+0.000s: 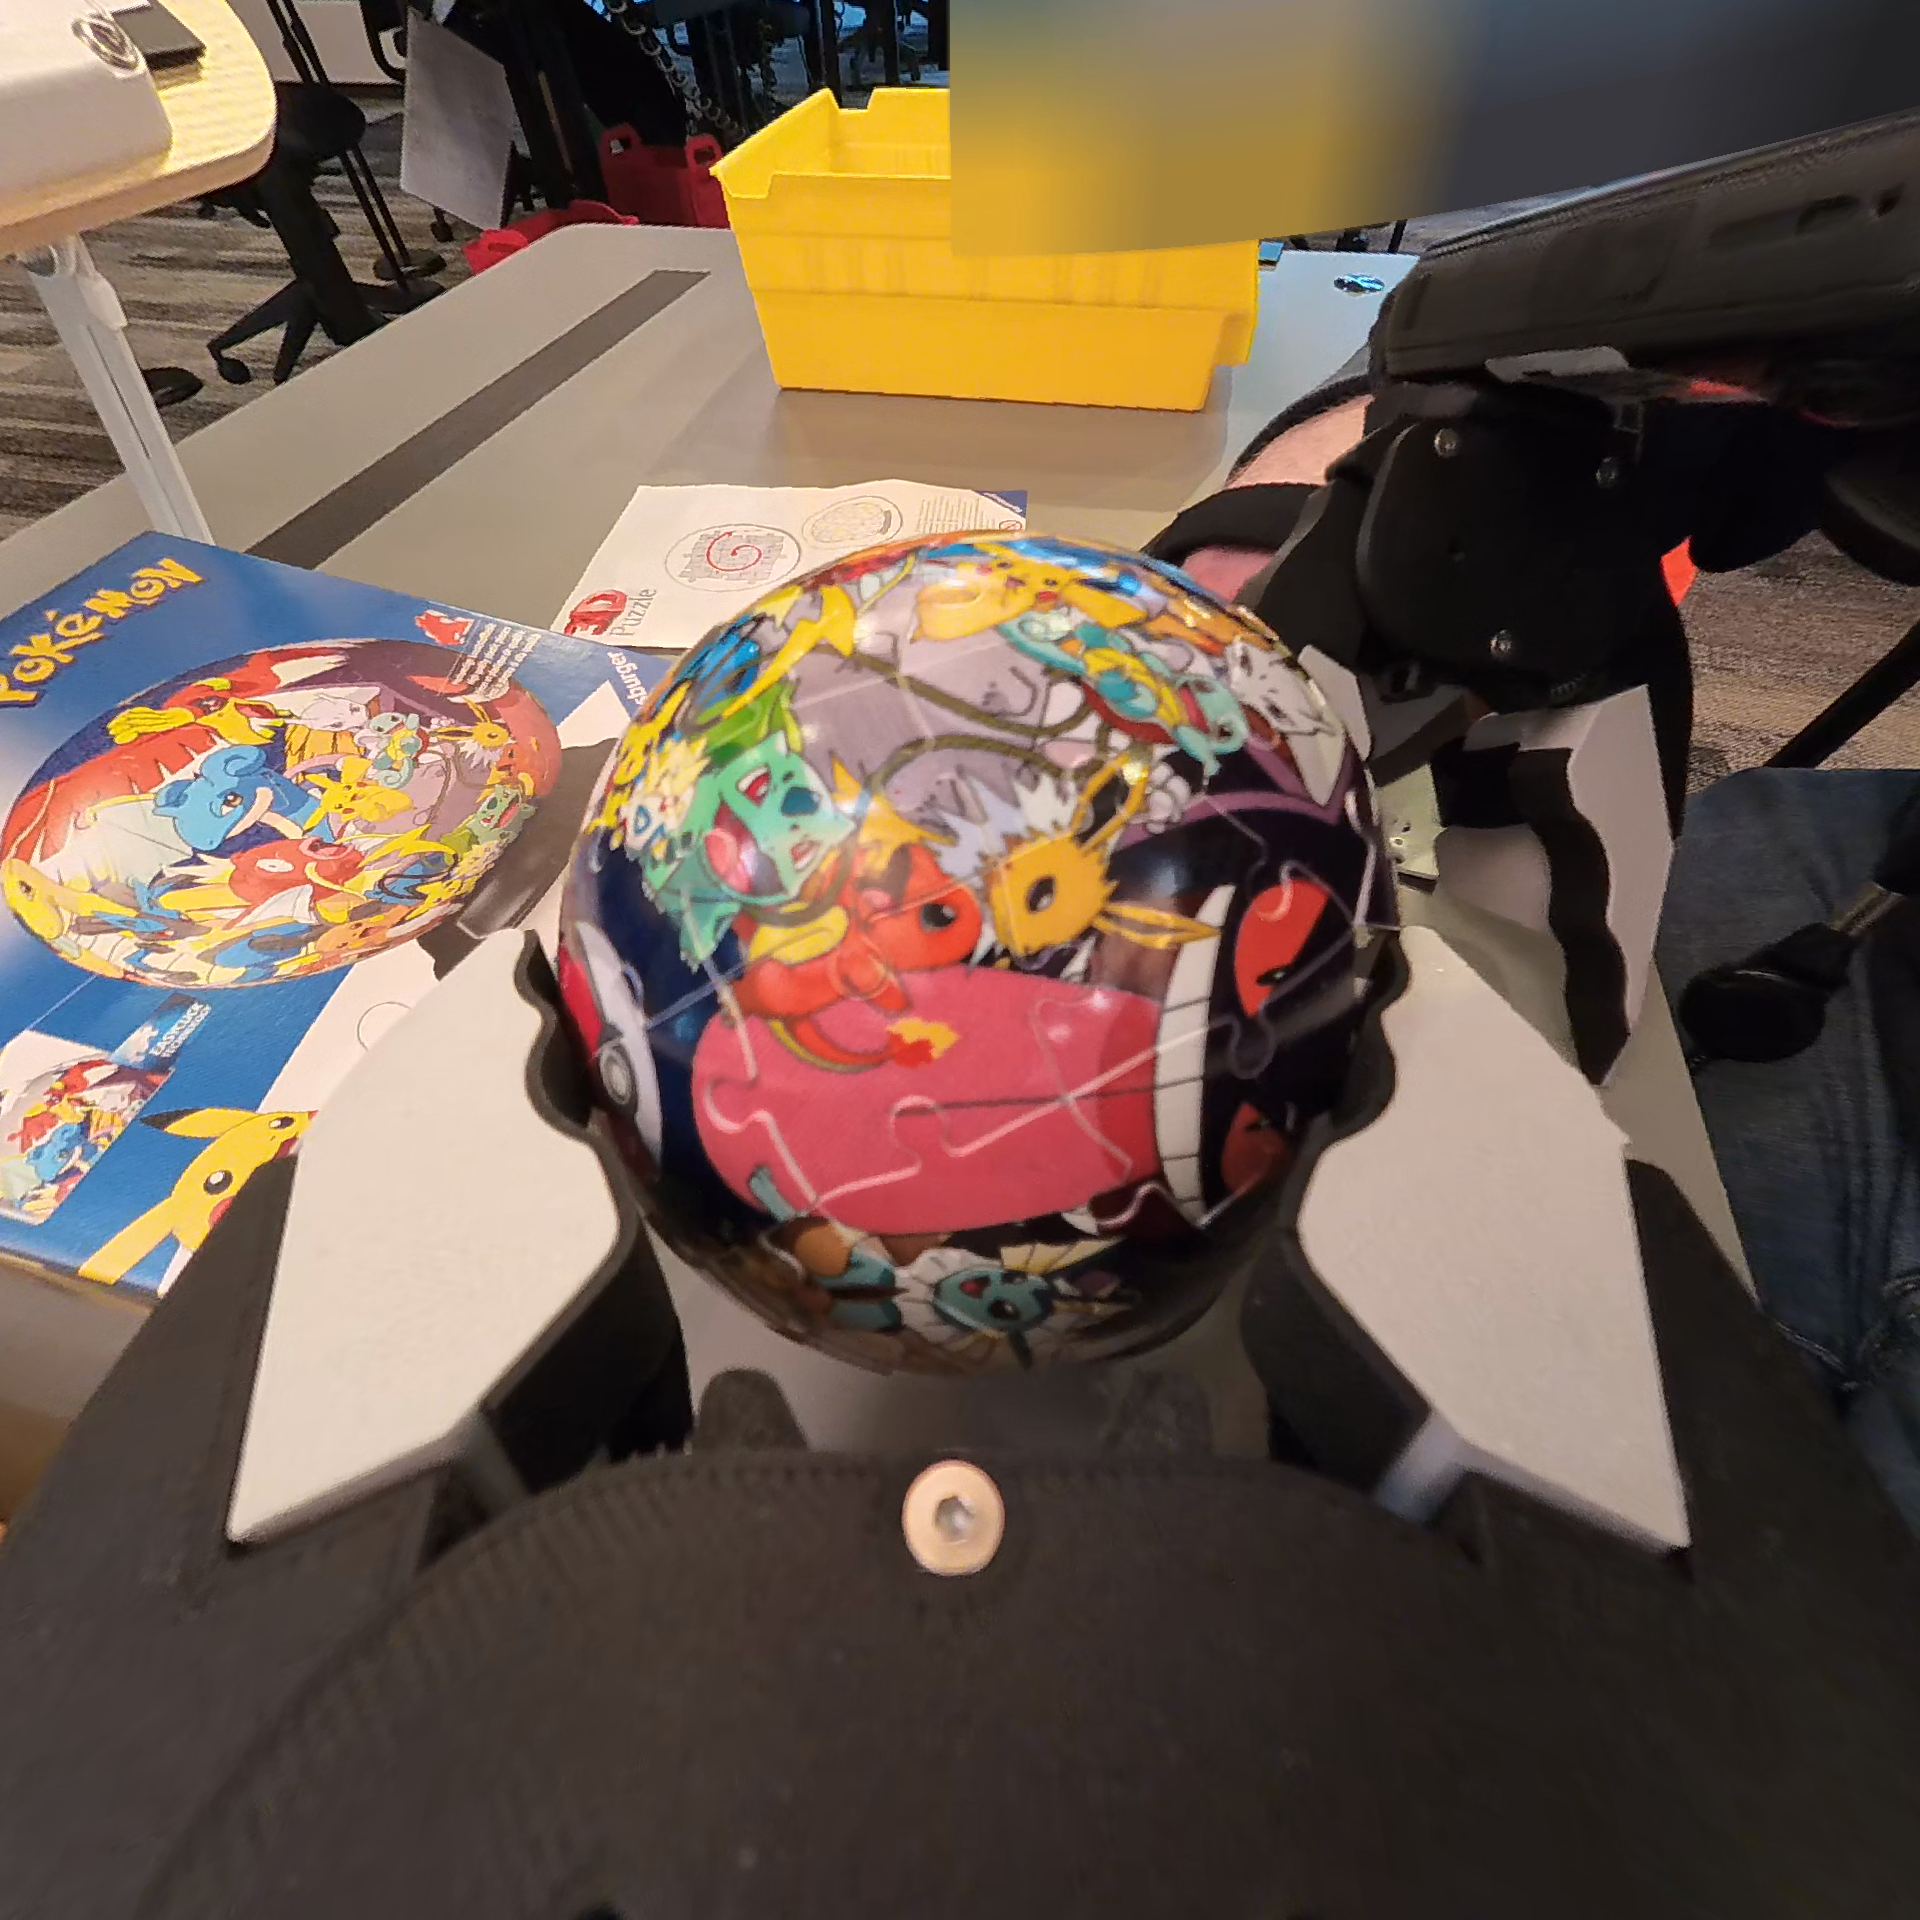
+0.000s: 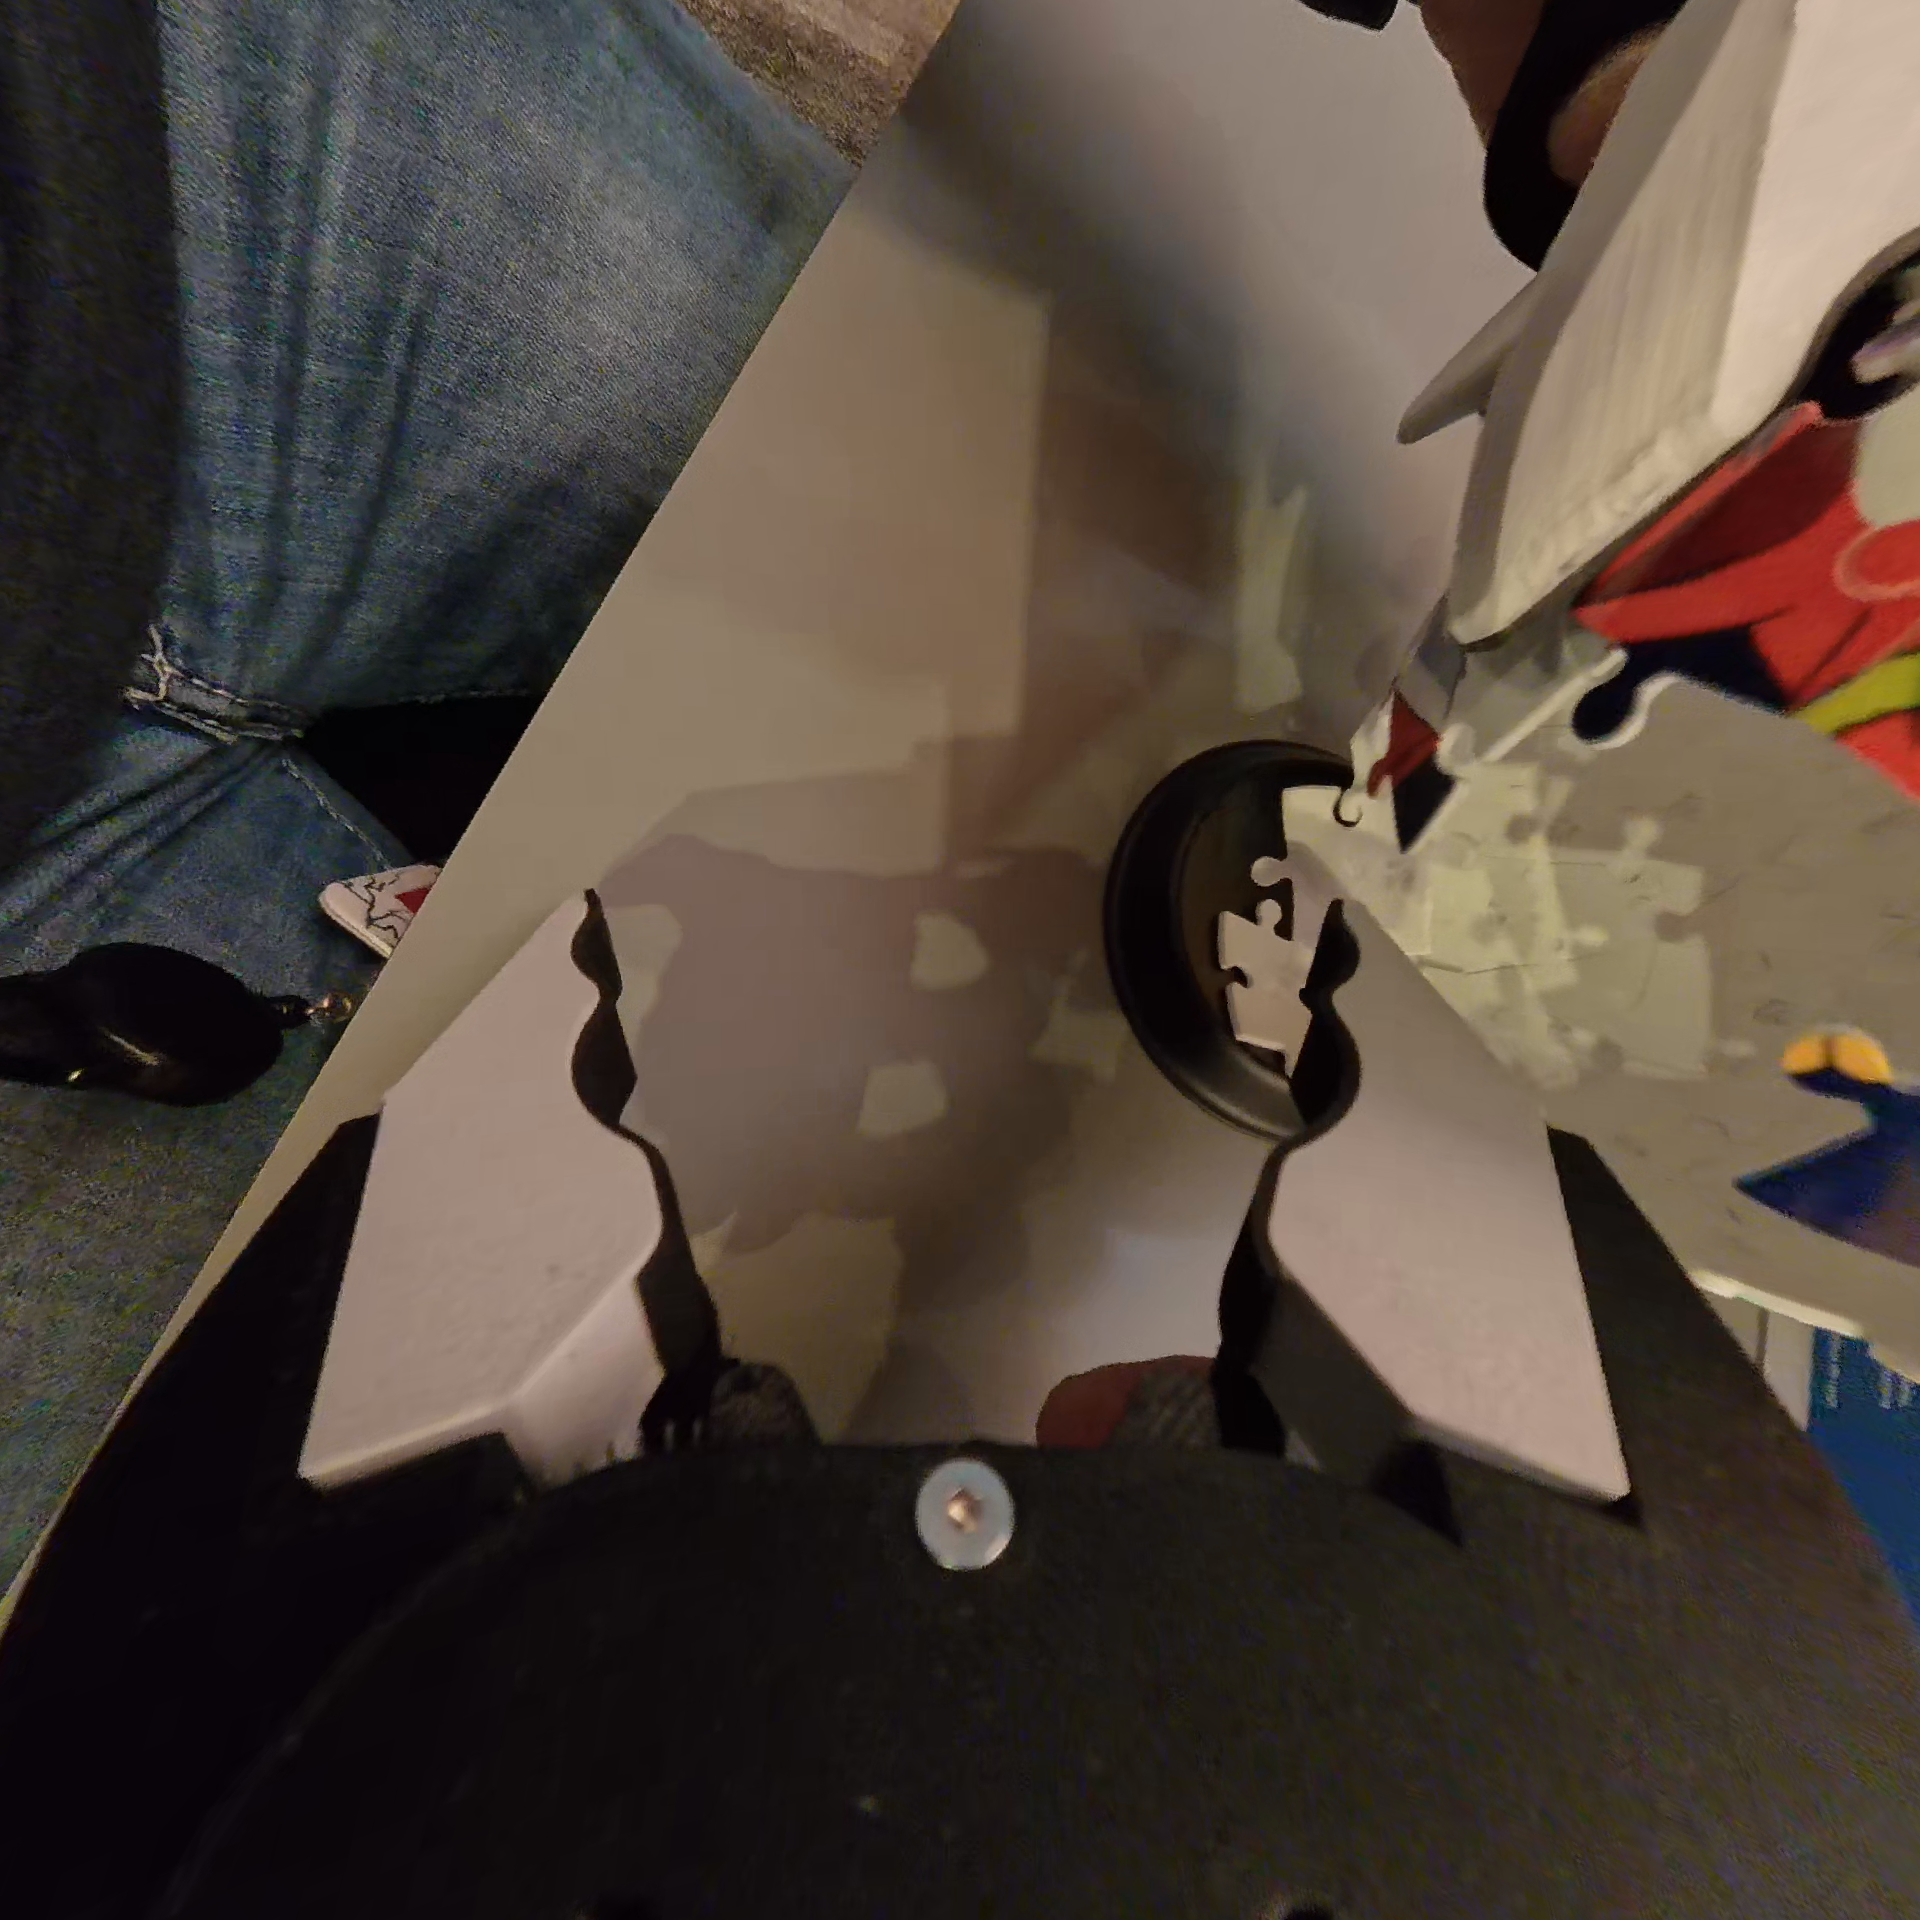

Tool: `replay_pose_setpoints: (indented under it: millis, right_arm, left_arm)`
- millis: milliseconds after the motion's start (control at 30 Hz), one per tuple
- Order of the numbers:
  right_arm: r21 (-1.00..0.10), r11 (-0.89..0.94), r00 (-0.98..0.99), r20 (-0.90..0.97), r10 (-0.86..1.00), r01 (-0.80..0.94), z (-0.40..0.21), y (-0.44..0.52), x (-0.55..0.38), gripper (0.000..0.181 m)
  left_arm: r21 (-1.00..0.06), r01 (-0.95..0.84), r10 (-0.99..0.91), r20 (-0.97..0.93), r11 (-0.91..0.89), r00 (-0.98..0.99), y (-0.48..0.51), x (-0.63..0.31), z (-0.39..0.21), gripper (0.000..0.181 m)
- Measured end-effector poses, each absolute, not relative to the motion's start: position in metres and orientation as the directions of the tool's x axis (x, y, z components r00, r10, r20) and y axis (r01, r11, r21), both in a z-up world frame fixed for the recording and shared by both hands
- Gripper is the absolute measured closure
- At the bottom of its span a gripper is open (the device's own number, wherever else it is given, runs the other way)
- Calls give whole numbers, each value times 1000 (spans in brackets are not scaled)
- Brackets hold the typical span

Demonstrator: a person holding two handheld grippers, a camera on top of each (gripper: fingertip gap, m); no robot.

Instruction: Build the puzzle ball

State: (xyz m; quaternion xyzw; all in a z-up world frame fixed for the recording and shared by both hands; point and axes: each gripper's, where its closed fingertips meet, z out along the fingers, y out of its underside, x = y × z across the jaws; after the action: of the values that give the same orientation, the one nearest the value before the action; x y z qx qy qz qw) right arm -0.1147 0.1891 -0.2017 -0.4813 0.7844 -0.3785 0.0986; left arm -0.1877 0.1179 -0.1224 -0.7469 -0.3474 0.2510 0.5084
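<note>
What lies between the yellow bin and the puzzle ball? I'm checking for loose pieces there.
In the left wrist view, a white instruction sheet lies on the grey table between the yellow bin and the puzzle ball; no loose pieces show there.

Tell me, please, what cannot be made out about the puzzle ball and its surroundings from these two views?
- Puzzle ball, left wrist view: its far side and underside are hidden by its own curve, so any gap there is unseen.
- Yellow bin, left wrist view: a blurred patch covers its right part; its contents are hidden.
- Black ring, right wrist view: the right gripper's finger and the ball cover half.
- Loose piece: the table edge cuts it.
</note>
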Motion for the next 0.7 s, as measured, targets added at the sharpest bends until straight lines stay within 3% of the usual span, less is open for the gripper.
replay_pose_setpoints:
  millis: [333,700]
  right_arm:
    - [-701,246,-526,213,-823,-669,-207,190,-109,38]
    - [-696,248,-526,215,-823,-673,-210,194,-108,38]
  left_arm:
    - [-934,260,776,-27,-244,630,122,-187,-127,42]
    - [-940,245,782,-35,-237,623,124,-188,-126,42]
